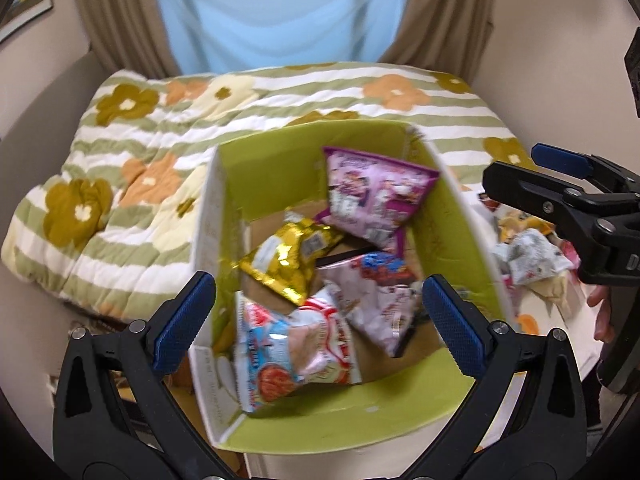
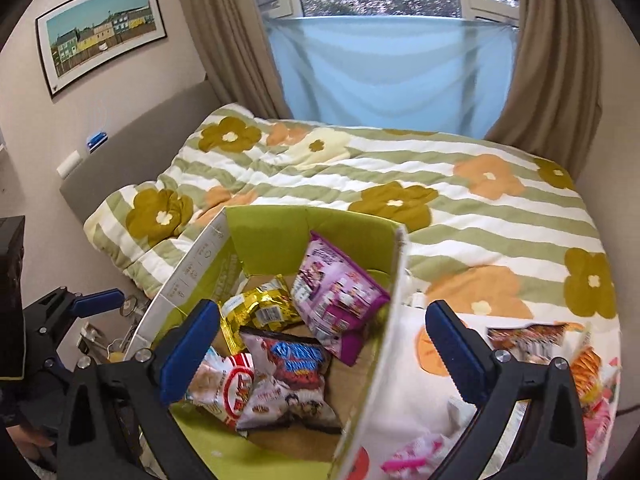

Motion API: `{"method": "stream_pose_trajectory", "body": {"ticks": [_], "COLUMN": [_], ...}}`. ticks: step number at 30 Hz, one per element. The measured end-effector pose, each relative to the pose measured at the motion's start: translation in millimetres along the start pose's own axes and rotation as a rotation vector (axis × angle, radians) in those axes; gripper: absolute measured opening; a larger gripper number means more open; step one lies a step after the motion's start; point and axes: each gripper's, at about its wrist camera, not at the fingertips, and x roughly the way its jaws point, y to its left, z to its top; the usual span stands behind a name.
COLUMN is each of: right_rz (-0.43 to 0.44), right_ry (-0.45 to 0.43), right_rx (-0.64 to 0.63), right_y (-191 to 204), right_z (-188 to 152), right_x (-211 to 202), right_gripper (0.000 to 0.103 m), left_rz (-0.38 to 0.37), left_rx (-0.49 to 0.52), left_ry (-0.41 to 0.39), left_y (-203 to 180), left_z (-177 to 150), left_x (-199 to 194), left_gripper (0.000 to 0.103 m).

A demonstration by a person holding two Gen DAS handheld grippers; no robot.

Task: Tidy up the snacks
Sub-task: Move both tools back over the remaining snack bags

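Green cardboard box (image 1: 460,216) sits on the floral quilt (image 1: 120,168), four snack packs inside: purple bag (image 1: 376,196) leaning on the far wall, gold foil bag (image 1: 288,256) mid-floor, white bag with blue-red print (image 1: 380,300) on the right, red-white bag (image 1: 292,352) nearest the front wall

Left gripper (image 1: 320,320) hangs over the box's near edge, tongs spread wide, nothing between them. Right gripper (image 2: 324,352) also has its tongs fully apart and empty, straddling the box's right wall (image 2: 384,320); in the left view it shows at the right edge, beside the box

More snacks remain outside on the quilt, right of the box: dark orange-print pack (image 2: 528,340), orange pack (image 2: 586,364), pink wrappers (image 2: 408,456) near the bottom. A crumpled grey-white pack (image 1: 532,256) also lies just beside the box wall

Judged step: a drop into the box looks done, next is fetching another loose pack. To do it well:
- swing the right gripper clear of the box wall before dropping toward the pile, wall is thin card and will tip if bumped
- take one pack only, pinch at a sealed edge or corner, not the puffy middle, which slips
- quilt is soft, so press in lightly or fabric gets caught in the pads
- carry above the rim, release low over the bare cardboard floor (image 1: 372,360) so packs don't pile against the purple bag
- left gripper can steady the near wall if the box shifts
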Motion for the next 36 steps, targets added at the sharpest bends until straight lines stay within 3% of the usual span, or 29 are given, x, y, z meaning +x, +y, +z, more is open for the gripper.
{"method": "stream_pose_trajectory", "body": {"ticks": [12, 15, 19, 26, 36], "right_rz": [-0.065, -0.087, -0.053, -0.045, -0.034], "right_ry": [-0.063, -0.055, -0.023, 0.048, 0.124], "right_rx": [0.041, 0.016, -0.002, -0.030, -0.080], "right_y": [-75, -104, -142, -198, -229], "right_z": [-36, -51, -69, -103, -134], "right_x": [-102, -118, -133, -134, -106], "right_gripper": [0.103, 0.103, 0.103, 0.103, 0.103], "left_rz": [-0.075, -0.089, -0.071, -0.090, -0.092], "left_rx": [0.006, -0.020, -0.022, -0.043, -0.039], "left_ry": [-0.048, -0.058, -0.061, 0.007, 0.180], "left_y": [-99, -129, -173, -232, -271], "left_z": [9, 13, 17, 22, 26], "left_x": [-22, -26, -25, 3, 77], "left_gripper": [0.102, 0.102, 0.103, 0.102, 0.102]}}
